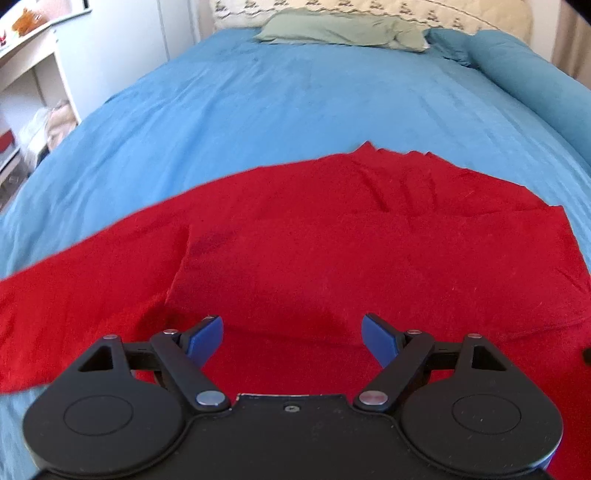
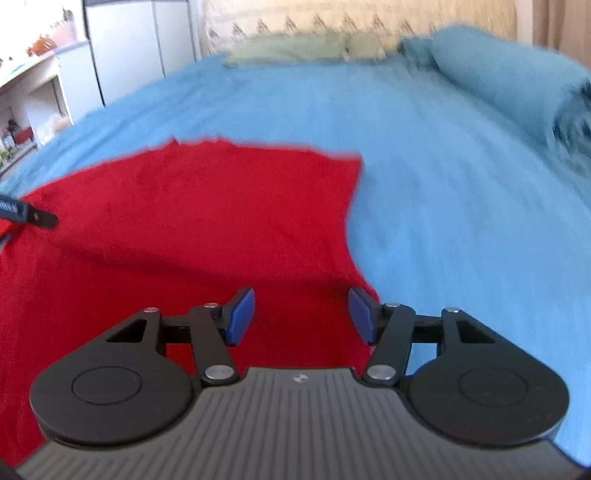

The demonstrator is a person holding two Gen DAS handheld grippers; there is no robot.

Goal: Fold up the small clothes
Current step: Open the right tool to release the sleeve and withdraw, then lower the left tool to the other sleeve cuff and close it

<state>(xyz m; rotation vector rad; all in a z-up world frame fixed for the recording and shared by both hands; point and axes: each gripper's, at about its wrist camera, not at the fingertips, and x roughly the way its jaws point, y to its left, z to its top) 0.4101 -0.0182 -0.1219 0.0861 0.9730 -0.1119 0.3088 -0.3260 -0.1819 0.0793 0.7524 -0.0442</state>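
A red garment [image 1: 295,243] lies spread on the blue bed [image 1: 258,110], partly folded, with one sleeve stretched out to the left [image 1: 74,295]. My left gripper [image 1: 293,332] is open and empty, low over the garment's near edge. My right gripper [image 2: 301,310] is open and empty over the garment's right edge [image 2: 221,206], where red cloth meets the blue sheet [image 2: 443,184]. A tip of the left gripper shows at the left edge of the right wrist view [image 2: 33,216].
A green pillow [image 1: 343,31] and a patterned headboard cushion [image 1: 369,7] lie at the far end of the bed. A rolled blue blanket [image 1: 535,81] runs along the right side. White shelves [image 1: 29,92] stand left of the bed.
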